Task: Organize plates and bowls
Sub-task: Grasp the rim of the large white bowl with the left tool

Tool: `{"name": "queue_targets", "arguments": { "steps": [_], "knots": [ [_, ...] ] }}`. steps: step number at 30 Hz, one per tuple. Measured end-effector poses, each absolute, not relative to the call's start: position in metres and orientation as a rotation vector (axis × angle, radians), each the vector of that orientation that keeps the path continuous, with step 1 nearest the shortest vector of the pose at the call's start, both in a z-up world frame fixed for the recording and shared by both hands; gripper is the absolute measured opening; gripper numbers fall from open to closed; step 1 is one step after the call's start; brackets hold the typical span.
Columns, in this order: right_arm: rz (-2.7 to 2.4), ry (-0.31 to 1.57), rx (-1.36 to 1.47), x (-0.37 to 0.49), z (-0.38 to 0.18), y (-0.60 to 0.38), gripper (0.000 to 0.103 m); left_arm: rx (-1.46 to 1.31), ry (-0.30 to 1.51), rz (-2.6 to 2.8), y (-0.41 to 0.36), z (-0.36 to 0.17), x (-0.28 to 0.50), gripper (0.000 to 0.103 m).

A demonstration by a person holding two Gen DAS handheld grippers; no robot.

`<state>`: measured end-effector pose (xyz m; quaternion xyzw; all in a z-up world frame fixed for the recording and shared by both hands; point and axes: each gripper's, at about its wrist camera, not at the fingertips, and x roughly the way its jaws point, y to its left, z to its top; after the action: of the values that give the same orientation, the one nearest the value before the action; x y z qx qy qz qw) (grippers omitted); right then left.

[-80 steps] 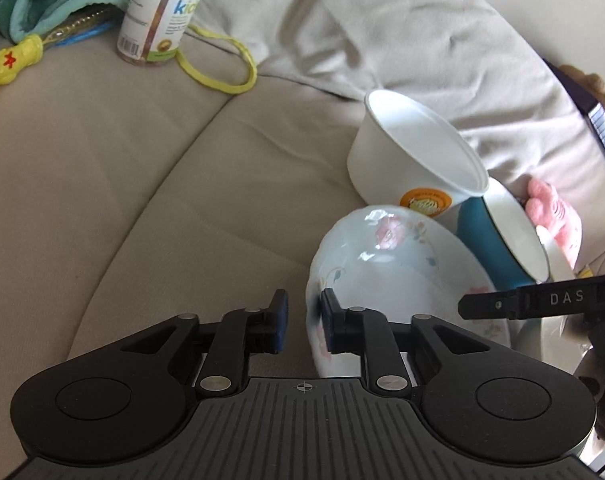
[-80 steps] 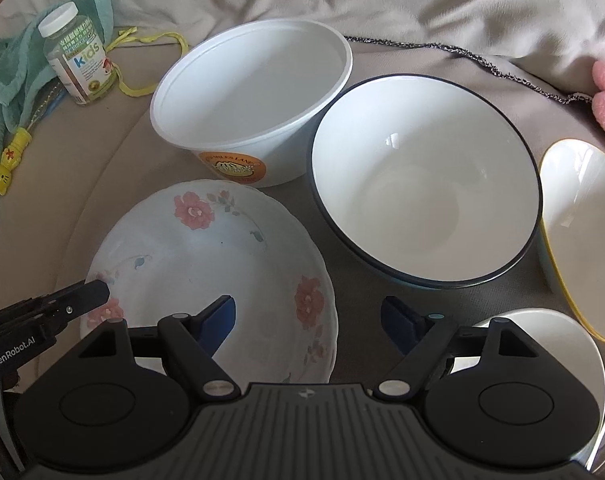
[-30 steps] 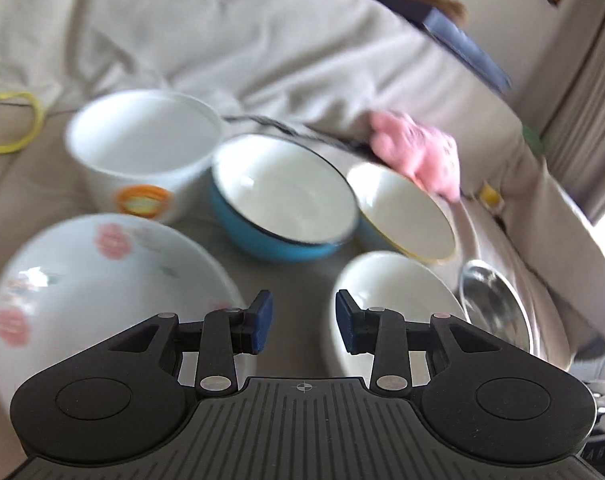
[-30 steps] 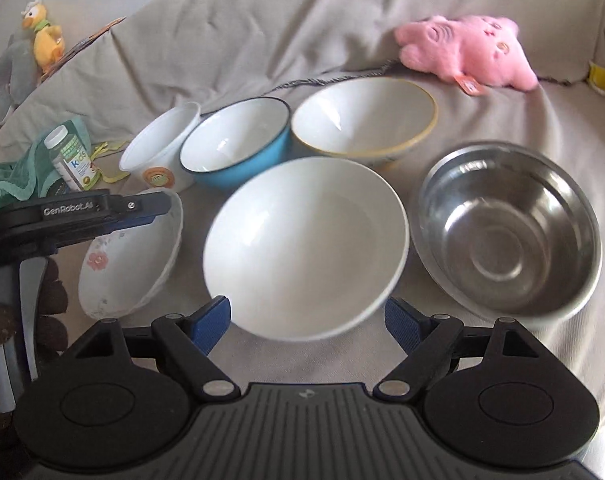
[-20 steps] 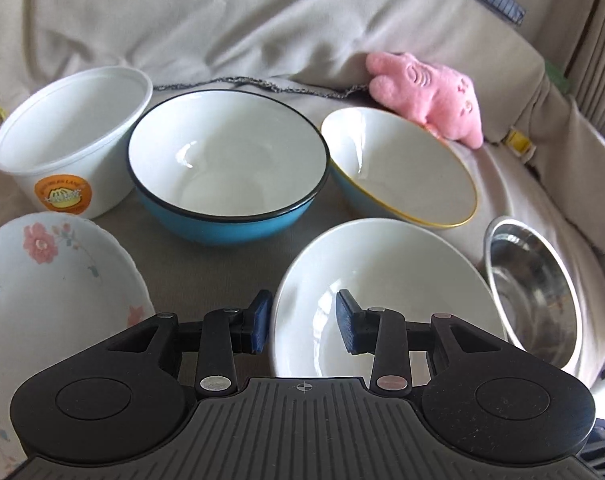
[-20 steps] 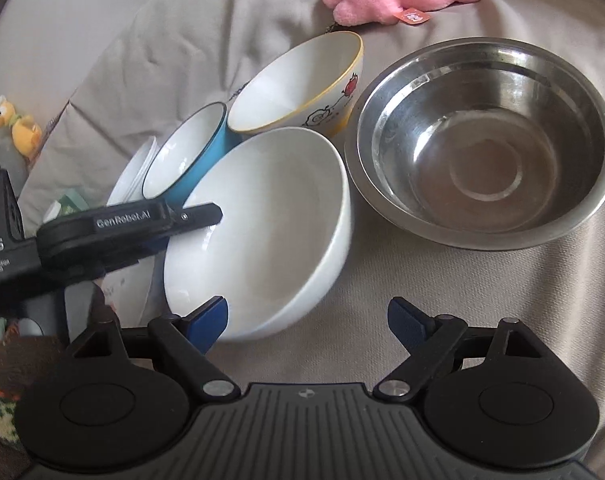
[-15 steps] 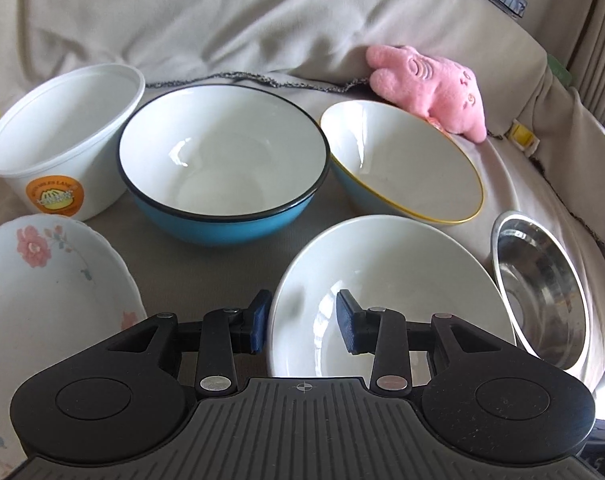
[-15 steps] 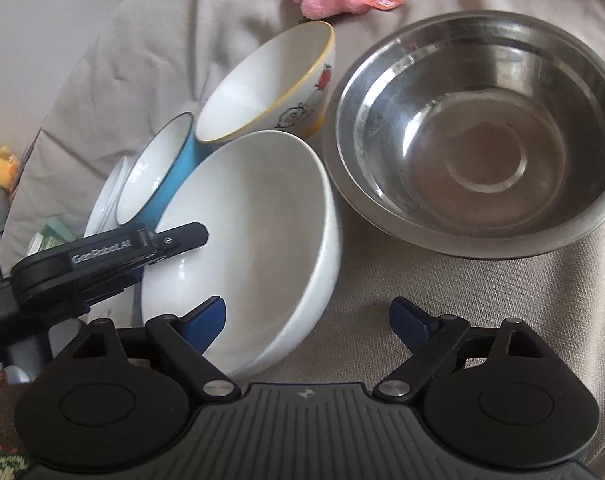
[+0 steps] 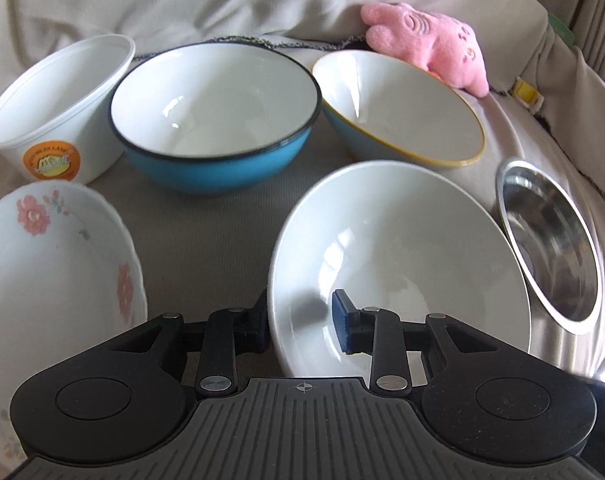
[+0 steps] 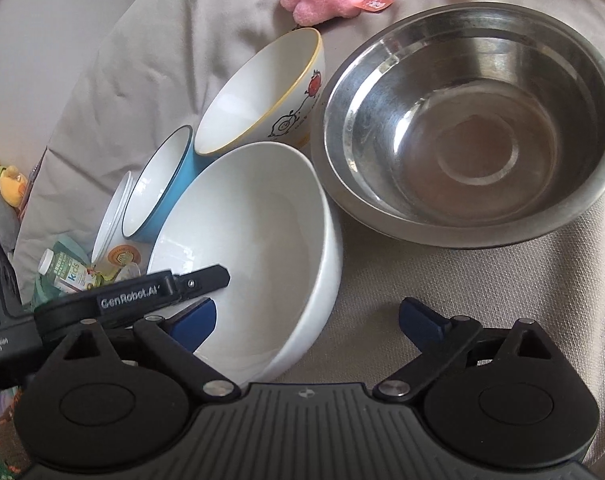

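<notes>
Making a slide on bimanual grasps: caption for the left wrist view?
Left gripper straddles the near rim of the plain white bowl, jaws not yet closed, among five other dishes on a beige sofa.

**Black handheld grippers with blue finger pads**

Left gripper (image 9: 300,322): matte black linkage arms with silver pivot screws; two round black discs flanking a ribbed grey plate with a small crosshair mark; blue ridged pads (image 9: 341,330); side lettering "GenRobot.AI" and "DAS" in white. Right gripper (image 10: 306,324): the same build.
</notes>
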<state>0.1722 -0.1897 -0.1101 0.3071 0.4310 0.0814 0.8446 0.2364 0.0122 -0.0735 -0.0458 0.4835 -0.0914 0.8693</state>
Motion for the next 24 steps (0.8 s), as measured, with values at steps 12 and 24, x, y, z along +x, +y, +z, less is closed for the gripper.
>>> {"name": "queue_targets", "arguments": {
  "steps": [12, 24],
  "knots": [
    [0.128, 0.942, 0.551, 0.17, -0.107, -0.181, 0.103, -0.134, 1.002, -0.213, 0.017, -0.066, 0.189, 0.028],
    [0.102, 0.984, 0.529, 0.177, -0.104, -0.174, 0.103, -0.071, 0.889, -0.189, 0.022, -0.035, 0.196, 0.027]
  ]
}}
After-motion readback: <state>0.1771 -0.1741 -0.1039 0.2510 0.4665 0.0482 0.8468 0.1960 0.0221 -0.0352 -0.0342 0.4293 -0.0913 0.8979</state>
